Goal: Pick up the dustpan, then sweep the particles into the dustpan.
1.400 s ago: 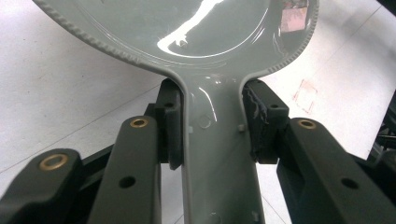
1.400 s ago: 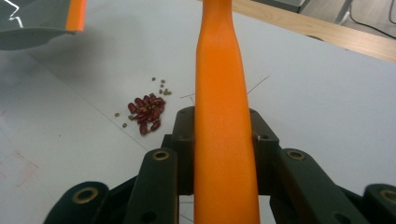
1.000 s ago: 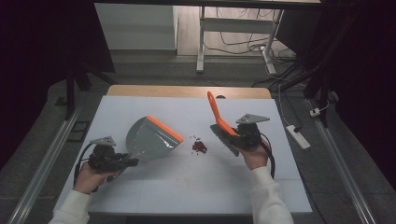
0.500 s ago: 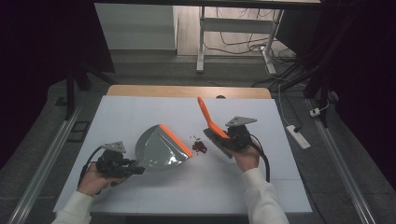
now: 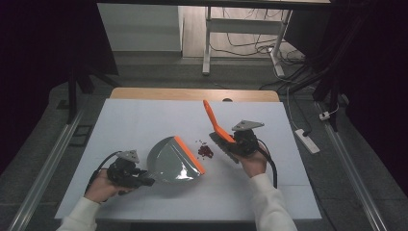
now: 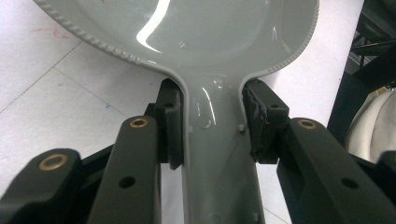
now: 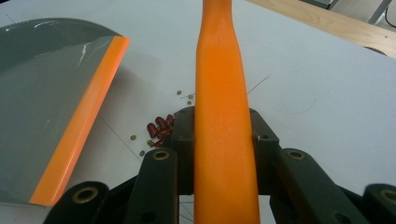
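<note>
A grey dustpan (image 5: 171, 159) with an orange lip (image 5: 189, 154) lies on the white table, its lip facing a small heap of red beans (image 5: 206, 151). My left gripper (image 5: 144, 181) is shut on the dustpan's handle (image 6: 215, 140), one pad on each side. My right gripper (image 5: 226, 139) is shut on the orange handle of a brush (image 5: 212, 120), whose dark head (image 5: 223, 147) rests on the table just right of the beans. In the right gripper view the brush handle (image 7: 222, 102) runs up the middle, with the beans (image 7: 159, 128) and the dustpan (image 7: 51, 93) to its left.
The white table top (image 5: 144, 120) has a wooden strip (image 5: 192, 94) along its far edge. A few small loose bits (image 7: 135, 138) lie around the beans. A white power strip (image 5: 306, 140) lies on the floor to the right.
The left gripper has slid the dustpan right and nearer, up to the beans. The right gripper has brought the brush left and down, its head now beside the beans.
</note>
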Available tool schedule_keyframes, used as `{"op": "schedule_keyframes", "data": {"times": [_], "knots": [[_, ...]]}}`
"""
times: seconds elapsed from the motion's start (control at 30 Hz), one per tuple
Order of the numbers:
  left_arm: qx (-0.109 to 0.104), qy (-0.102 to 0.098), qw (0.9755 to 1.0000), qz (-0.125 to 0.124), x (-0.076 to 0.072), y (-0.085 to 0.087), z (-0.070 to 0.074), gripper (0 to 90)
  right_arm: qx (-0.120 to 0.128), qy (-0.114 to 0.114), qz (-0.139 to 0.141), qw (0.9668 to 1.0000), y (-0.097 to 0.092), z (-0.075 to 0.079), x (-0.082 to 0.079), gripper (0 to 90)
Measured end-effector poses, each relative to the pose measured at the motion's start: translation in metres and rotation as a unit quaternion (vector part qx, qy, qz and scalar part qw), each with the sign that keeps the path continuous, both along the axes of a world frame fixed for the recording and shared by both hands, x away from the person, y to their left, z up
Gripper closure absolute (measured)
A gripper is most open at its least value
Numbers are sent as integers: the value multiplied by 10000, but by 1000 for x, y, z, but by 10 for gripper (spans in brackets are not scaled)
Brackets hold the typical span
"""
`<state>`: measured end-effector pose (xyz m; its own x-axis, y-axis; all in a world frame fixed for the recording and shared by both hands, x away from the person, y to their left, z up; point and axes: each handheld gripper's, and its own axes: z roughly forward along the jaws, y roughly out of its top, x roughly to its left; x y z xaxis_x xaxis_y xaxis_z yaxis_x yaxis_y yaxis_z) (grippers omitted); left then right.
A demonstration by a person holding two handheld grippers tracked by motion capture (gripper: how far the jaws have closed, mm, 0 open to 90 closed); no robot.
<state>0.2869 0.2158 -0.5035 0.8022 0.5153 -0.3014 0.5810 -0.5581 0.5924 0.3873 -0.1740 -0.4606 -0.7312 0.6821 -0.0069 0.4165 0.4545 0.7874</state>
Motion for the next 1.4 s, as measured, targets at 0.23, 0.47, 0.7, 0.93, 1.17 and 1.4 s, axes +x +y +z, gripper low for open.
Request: {"op": "schedule_keyframes", "data": {"times": [0.23,0.47,0.7,0.93,1.17,1.4], "knots": [[18,74,9999,-79,2,-7,-1,620,-61,27,-19,10000,6,-1,0,701],[69,101,9998,-153,3,-11,0,620,-71,-79,-59,9999,17,7,8,701],[176,203,9995,-158,6,-15,-3,620,-207,-45,-136,9997,32,-2,23,702],[272,282,9991,-156,8,-19,-5,619,-268,77,-253,9993,35,-14,33,701],[298,366,9988,-140,12,-20,-8,619,-327,154,-288,9989,39,-22,43,701],[313,409,9987,-69,13,-19,-8,619,-479,198,-233,9984,47,-27,51,702]]}}
